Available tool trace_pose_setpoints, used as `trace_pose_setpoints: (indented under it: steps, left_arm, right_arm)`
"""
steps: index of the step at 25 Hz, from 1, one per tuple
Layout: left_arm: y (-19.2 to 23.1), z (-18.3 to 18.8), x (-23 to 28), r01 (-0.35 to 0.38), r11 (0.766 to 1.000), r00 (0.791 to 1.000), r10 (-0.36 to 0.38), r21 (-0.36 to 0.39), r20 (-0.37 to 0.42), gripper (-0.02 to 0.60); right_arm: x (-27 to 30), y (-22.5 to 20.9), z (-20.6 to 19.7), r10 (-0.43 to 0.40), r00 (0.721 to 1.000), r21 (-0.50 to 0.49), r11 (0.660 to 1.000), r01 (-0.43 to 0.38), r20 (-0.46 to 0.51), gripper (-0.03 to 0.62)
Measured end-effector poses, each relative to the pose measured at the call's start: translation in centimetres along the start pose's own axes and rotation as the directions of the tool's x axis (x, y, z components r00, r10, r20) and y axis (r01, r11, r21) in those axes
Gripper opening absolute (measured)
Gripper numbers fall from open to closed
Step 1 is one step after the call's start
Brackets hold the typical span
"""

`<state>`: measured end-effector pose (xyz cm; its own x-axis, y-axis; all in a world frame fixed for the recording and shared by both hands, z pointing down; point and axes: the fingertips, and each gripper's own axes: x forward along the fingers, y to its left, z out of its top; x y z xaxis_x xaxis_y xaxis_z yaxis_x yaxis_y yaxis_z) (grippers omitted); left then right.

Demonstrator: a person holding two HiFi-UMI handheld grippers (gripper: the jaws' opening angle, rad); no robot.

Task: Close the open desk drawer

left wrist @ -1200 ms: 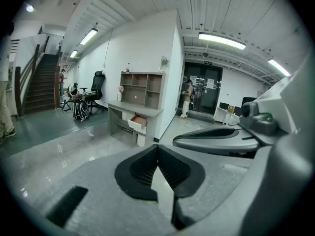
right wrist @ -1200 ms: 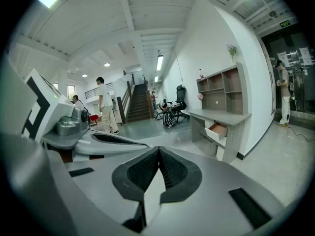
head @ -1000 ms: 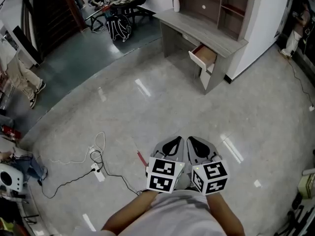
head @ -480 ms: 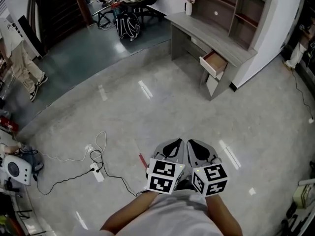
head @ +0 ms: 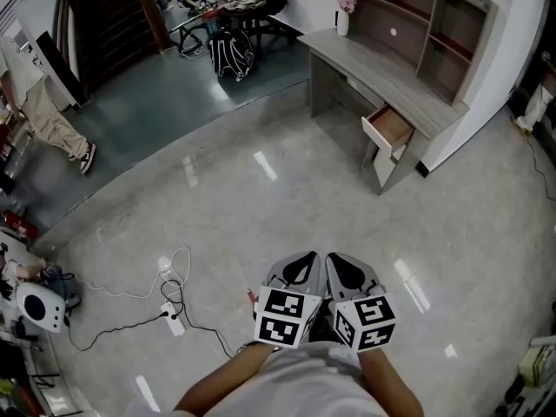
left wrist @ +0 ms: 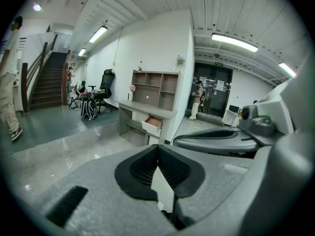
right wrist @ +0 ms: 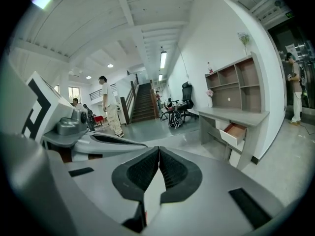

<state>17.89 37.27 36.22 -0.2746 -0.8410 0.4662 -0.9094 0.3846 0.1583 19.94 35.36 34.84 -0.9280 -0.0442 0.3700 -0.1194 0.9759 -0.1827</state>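
i am holding my left gripper point(head: 304, 261) and my right gripper point(head: 341, 265) side by side, low in front of me. both have their jaws pressed together with nothing between them. the open drawer point(head: 387, 129) is sticking out of the desk point(head: 408, 94) at the far right of the room, well apart from me across the bare floor point(head: 330, 189). so i am judging the step in hand to be the approach, not the push.

to do it well, i am planning to come up square to the drawer's pale front rather than from its side. with the jaws closed, each tip makes a blunt pad. i am aiming to press on the middle of the front, so it slides straight in instead of twisting. the corded power strip point(head: 174, 307) is lying to my near left, off the line to the desk, so i am expecting no snag there.
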Motion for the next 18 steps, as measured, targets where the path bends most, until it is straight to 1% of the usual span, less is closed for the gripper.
trace_pose_setpoints:
  steps: [3,8,13,18]
  left_arm:
    - [0.9,2.0,3.5,-0.004,1.000,1.000,0.004,0.001,-0.006,0.005]
    - [1.1,6.2,10.1,0.008,1.000,1.000,-0.008,0.008,-0.019,0.005]
    - [0.6,9.5,17.3,0.020,0.999,0.998,-0.017,0.048,-0.058,0.005]
    - [0.3,11.9,21.1,0.034,0.997,0.997,-0.029,0.073,-0.073,0.005]
  right_arm:
    - [2.3,-2.9,1.5,0.005,1.000,0.011,1.000,-0.005,0.000,0.002]
    - [5.6,-9.4,4.4,0.003,1.000,0.029,1.000,-0.003,-0.012,0.002]
    - [8.6,-16.6,6.5,-0.006,1.000,0.079,0.997,0.006,-0.001,0.002]
    - [10.0,-20.7,8.8,-0.020,0.999,0.095,0.995,0.017,0.031,0.002]
